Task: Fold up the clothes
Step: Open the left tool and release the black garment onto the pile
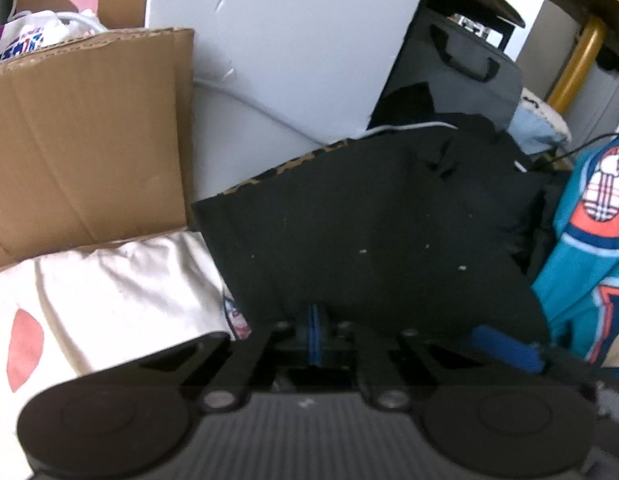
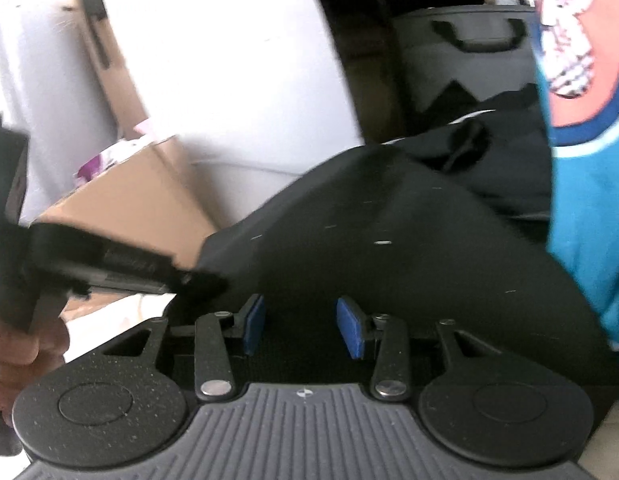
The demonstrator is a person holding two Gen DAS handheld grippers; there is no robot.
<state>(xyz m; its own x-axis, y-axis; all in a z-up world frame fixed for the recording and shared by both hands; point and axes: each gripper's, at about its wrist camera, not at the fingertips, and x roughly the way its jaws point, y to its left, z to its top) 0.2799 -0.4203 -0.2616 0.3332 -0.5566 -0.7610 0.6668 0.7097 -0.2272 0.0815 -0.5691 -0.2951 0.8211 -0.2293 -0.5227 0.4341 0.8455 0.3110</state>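
Right wrist, black garment [image 2: 389, 248] between parted tongs [image 2: 305, 328]

We are seeing a dark garment [image 1: 373, 232] lying spread in the middle, overlapping a pale cloth [image 1: 121, 292] on its left. A cardboard box [image 1: 85, 136] is standing behind that cloth, left of a white panel [image 1: 293, 40]. A printed garment [image 1: 589, 264] is sitting at the right, and a case with a handle [image 1: 469, 60] is standing behind.

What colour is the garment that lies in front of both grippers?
Black garment, with small pale specks; the left wrist view shows it best.
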